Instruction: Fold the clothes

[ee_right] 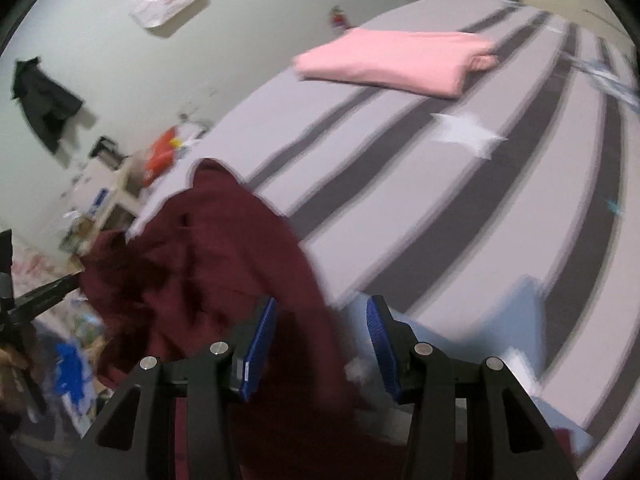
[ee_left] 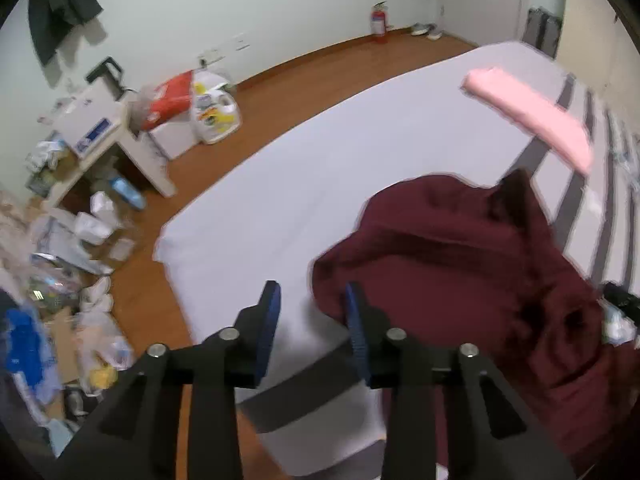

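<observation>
A crumpled maroon garment lies heaped at the near edge of the striped grey bed. My left gripper hovers at the garment's left edge. It is open, and only bare sheet shows between its blue pads. In the right wrist view the maroon garment spreads under my right gripper. Cloth lies between its fingers against the left pad, with a gap to the right one, so it is open. A folded pink garment rests farther back on the bed; the left wrist view also shows this pink garment.
Left of the bed the wooden floor holds a white side table, a detergent jug and several bags and boxes. A fire extinguisher stands by the far wall. A white paper scrap lies on the stripes.
</observation>
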A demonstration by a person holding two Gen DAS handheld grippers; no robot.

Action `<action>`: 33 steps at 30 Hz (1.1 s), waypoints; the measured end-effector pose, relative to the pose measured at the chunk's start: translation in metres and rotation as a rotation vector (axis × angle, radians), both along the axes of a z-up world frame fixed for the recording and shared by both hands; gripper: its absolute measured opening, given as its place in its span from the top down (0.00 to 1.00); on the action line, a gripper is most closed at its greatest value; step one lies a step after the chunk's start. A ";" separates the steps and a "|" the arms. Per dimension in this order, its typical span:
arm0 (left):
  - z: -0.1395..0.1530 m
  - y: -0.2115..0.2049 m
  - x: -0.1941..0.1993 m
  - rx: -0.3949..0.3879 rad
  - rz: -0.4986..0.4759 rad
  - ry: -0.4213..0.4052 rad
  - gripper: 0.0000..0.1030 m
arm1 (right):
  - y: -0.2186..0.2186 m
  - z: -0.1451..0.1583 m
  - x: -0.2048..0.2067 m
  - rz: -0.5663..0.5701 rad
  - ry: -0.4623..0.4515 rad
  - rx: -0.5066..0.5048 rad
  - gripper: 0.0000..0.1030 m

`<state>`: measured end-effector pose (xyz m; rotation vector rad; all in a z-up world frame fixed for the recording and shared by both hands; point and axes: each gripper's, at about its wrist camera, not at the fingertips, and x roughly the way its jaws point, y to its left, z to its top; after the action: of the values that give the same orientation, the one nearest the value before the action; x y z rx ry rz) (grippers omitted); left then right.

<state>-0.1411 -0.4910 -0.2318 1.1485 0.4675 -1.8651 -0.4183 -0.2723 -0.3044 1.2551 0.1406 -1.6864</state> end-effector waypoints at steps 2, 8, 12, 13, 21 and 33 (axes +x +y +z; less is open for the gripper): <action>0.003 0.001 -0.004 0.025 -0.029 0.037 0.65 | -0.020 0.004 0.011 0.047 0.010 -0.014 0.58; -0.041 0.000 -0.039 0.126 -0.113 -0.053 0.40 | -0.052 -0.023 0.025 0.145 0.014 0.141 0.96; -0.076 0.000 -0.058 0.248 -0.125 -0.087 0.98 | -0.030 -0.019 0.004 0.059 0.049 0.126 0.97; -0.071 0.007 -0.066 0.221 -0.161 -0.075 0.99 | -0.018 -0.013 -0.006 0.017 0.070 0.120 0.97; 0.031 0.066 -0.153 0.044 -0.425 0.173 0.99 | 0.128 0.036 -0.087 -0.278 0.202 0.109 0.97; 0.040 0.123 -0.326 0.083 -0.616 0.202 0.92 | 0.427 0.113 -0.161 -0.860 0.329 0.238 0.97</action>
<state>-0.4667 -0.3678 -0.1920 1.2572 0.3220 -2.5294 -0.5793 0.1549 -0.1913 1.2866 -0.0139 -2.6819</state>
